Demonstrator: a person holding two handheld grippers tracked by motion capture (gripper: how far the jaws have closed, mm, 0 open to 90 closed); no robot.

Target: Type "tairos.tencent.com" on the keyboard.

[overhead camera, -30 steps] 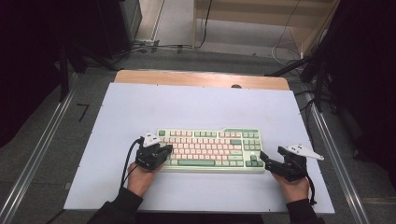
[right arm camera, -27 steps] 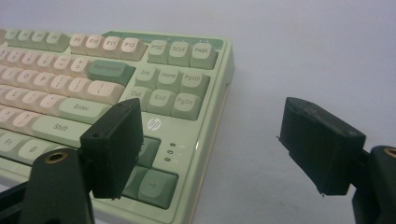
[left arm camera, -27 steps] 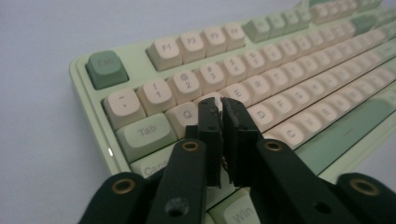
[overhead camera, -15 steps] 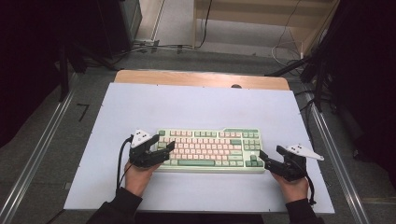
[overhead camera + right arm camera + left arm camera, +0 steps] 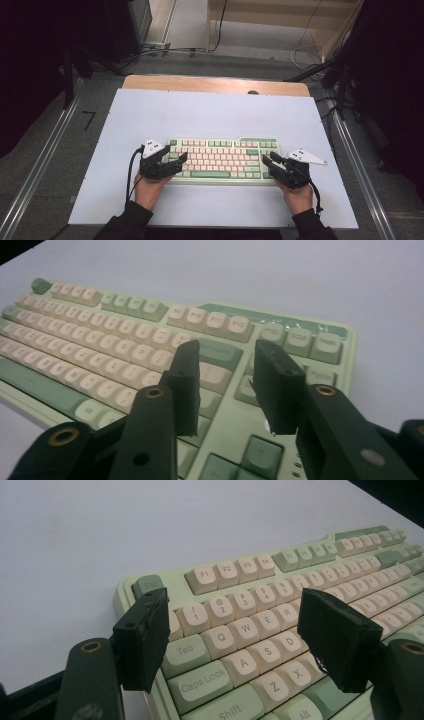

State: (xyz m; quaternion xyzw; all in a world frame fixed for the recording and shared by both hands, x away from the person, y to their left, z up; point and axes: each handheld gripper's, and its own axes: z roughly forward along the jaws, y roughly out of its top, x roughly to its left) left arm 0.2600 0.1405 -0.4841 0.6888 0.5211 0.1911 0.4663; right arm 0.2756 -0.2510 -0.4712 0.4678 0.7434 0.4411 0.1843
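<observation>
One keyboard (image 5: 223,159) lies on the near half of the bench (image 5: 150,115), long side across, with two tongs at its ends. High view: left tongs (image 5: 181,161) over the keyboard's left end, right tongs (image 5: 268,162) at its right end, a hand behind each; the sheet-covered bench shows whole, with a wooden strip (image 5: 215,84) along its far edge. Left gripper view: key legends become legible (Esc, Tab, Caps Lock, Shift); the left tongs (image 5: 235,630) stand spread wide above the letter keys, having just been opening, gripping nothing. Right gripper view: the right tongs (image 5: 225,385) hang partly spread above the keyboard's right section, jaws just closing, with nothing pinched between them.
</observation>
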